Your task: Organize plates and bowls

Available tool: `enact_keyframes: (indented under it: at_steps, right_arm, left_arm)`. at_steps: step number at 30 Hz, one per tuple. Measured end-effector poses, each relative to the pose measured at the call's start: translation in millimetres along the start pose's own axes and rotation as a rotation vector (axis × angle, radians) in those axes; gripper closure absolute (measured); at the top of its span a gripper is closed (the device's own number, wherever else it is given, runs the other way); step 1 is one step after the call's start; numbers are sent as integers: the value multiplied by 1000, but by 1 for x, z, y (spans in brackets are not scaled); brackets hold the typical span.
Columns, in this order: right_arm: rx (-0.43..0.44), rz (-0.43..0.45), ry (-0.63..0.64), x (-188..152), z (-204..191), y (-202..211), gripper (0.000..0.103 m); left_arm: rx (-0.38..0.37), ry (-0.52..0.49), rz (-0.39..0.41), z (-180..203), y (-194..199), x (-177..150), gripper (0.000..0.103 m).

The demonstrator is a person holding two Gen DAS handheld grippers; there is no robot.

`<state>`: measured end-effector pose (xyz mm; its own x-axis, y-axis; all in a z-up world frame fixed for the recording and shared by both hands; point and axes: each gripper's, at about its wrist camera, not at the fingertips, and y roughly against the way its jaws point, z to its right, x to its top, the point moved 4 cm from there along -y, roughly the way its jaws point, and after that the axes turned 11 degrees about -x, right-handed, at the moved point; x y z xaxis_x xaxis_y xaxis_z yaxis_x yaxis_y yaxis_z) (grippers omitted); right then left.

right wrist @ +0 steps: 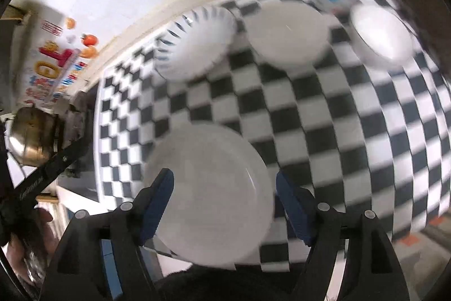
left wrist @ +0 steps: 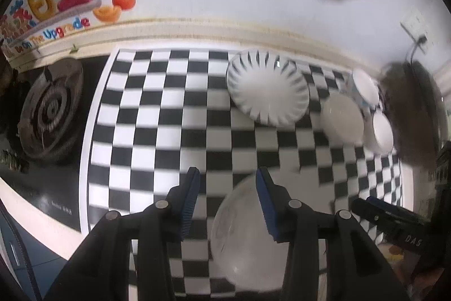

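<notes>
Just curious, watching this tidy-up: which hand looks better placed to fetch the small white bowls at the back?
Probably the right. The small white bowls lie ahead of the right gripper; from the left gripper they sit far off to the side.

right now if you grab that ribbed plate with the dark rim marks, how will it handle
The ribbed plate looks like glazed ceramic, so probably stiff, breakable and slippery between pads. It sits flat on the checkered mat, so the low rim likely offers little to pinch. Pushed, it should slide rather than tip.
</notes>
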<state>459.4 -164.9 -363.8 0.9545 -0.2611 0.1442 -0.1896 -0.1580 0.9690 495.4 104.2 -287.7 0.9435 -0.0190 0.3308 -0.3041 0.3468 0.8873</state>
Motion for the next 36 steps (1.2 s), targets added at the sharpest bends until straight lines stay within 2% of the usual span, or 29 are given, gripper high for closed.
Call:
enact_keyframes:
  at_steps: [5, 11, 15, 20, 27, 33, 36]
  right_arm:
    - [-9, -64, 26, 65, -9, -8, 25]
    - [-30, -75, 124, 144, -29, -25, 25]
    - [-45, -154, 126, 198, -34, -61, 25]
    - [-36, -217, 134, 242, -39, -102, 26]
    - [-35, -274, 184, 272, -50, -150, 28]
    - [-36, -358, 210, 272, -53, -185, 54]
    - [-38, -370, 214, 270, -53, -194, 61]
  left_arm:
    - [27, 29, 22, 4, -13, 48, 64]
    - [34, 113, -48, -4, -52, 90, 64]
    - [34, 170, -109, -19, -86, 112, 64]
    - [5, 254, -194, -42, -131, 127, 64]
    - [-35, 305, -295, -59, -188, 129, 64]
    - [-56, 305, -341, -60, -217, 124, 64]
    - [-65, 303, -355, -60, -225, 122, 67]
